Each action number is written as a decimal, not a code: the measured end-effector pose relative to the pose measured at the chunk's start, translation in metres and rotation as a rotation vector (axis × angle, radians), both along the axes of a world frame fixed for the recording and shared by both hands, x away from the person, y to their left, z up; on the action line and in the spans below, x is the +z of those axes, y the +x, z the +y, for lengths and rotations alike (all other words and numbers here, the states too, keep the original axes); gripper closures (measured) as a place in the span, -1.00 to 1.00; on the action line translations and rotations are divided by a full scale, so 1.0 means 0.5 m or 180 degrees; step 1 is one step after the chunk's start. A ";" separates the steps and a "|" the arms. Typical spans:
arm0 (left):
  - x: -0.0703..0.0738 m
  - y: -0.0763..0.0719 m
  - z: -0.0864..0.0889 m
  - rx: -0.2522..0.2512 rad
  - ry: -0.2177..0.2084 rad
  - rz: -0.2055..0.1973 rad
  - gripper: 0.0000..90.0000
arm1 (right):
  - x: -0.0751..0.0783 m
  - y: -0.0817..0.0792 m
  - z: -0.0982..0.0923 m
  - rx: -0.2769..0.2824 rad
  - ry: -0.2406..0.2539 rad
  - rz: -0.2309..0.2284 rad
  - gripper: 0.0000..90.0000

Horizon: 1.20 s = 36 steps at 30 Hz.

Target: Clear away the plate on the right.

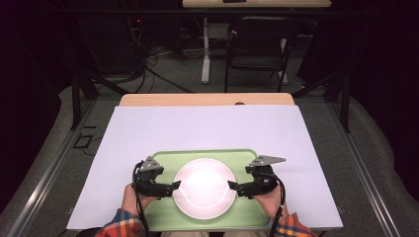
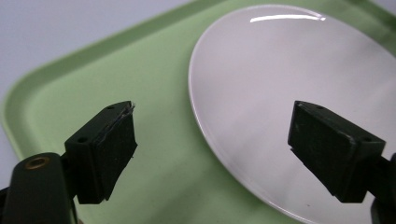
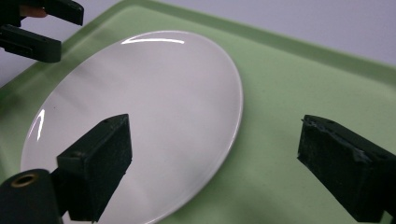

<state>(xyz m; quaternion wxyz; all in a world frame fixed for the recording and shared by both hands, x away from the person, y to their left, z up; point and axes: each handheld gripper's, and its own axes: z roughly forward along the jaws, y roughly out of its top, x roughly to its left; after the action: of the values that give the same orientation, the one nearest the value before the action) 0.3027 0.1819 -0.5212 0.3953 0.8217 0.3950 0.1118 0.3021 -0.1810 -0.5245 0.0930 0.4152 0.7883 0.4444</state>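
White round plate (image 1: pixel 204 187) lies flat in the middle of a light green tray (image 1: pixel 207 154). Plate empty, glossy, strong glare on its face in the high view. Tray sits at the near edge of the bench, centred between left and right edges, resting on a pale sheet (image 1: pixel 207 128) that covers most of the bench top; a strip of bare wood (image 1: pixel 207 99) shows along the far edge.

Left hand-held gripper (image 1: pixel 176 185): at the plate's left rim, over the tray, pointing inward toward the plate. Jaws apart. In the left gripper view one jaw stands over bare tray and the other over the plate face (image 2: pixel 299 70), with the rim running between them. Nothing held. Contact with the plate cannot be judged.

Right hand-held gripper (image 1: pixel 231 186): at the plate's right rim, mirror position, pointing inward. Jaws apart. In the right gripper view one jaw is over the plate (image 3: pixel 140 93), the other over green tray (image 3: pixel 289 84); rim between them. Nothing held. The left hand-held gripper (image 3: pixel 39 23) shows at that view's upper left, beyond the far side of the plate.

Person's hands hold both tools from the near edge; plaid sleeves (image 1: pixel 116 224) at the bottom. Beyond the bench: a dark folding chair (image 1: pixel 257 49) on the floor.
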 end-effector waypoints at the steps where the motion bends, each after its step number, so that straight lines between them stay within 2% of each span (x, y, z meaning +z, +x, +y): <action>1: 0.006 -0.004 0.003 0.0006 -0.0027 -0.0045 -0.72 | 0.006 -0.002 -0.004 0.0014 -0.0014 -0.0055 -0.87; 5: 0.026 -0.019 0.008 -0.0031 -0.0109 -0.0266 -0.83 | 0.030 -0.008 -0.021 0.0087 -0.0057 -0.0270 -1.00; 8: 0.036 -0.030 0.009 -0.0068 -0.0150 -0.0392 -0.87 | 0.047 -0.017 -0.033 0.0122 -0.0104 -0.0426 -1.00; 13: 0.047 -0.043 0.021 -0.0075 -0.0184 -0.0506 -0.90 | 0.070 -0.036 -0.059 0.0063 -0.0130 -0.0656 -1.00; 18: 0.051 -0.055 0.046 -0.0033 -0.0205 -0.0628 -0.91 | 0.084 -0.055 -0.087 -0.0039 -0.0125 -0.0798 -1.00; 24: 0.052 -0.067 0.075 0.0064 -0.0207 -0.0681 -0.91 | 0.096 -0.072 -0.115 -0.0138 -0.0134 -0.0910 -1.00; 26: 0.049 -0.070 0.084 0.0095 -0.0201 -0.0669 -0.91 | 0.099 -0.079 -0.124 -0.0242 -0.0129 -0.1005 -1.00; 28: 0.048 -0.074 0.093 0.0132 -0.0191 -0.0666 -0.91 | 0.102 -0.085 -0.132 -0.0295 -0.0141 -0.1039 -1.00; 36: 0.039 -0.086 0.130 0.0280 -0.0202 -0.0646 -0.91 | 0.102 -0.107 -0.161 -0.0405 -0.0164 -0.1085 -1.00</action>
<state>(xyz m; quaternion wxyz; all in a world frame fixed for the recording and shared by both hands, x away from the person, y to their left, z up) 0.2596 0.2471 -0.5018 0.4538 0.7751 0.3919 0.1990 0.2489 -0.2617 -0.4737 0.2637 0.3804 0.7444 0.4813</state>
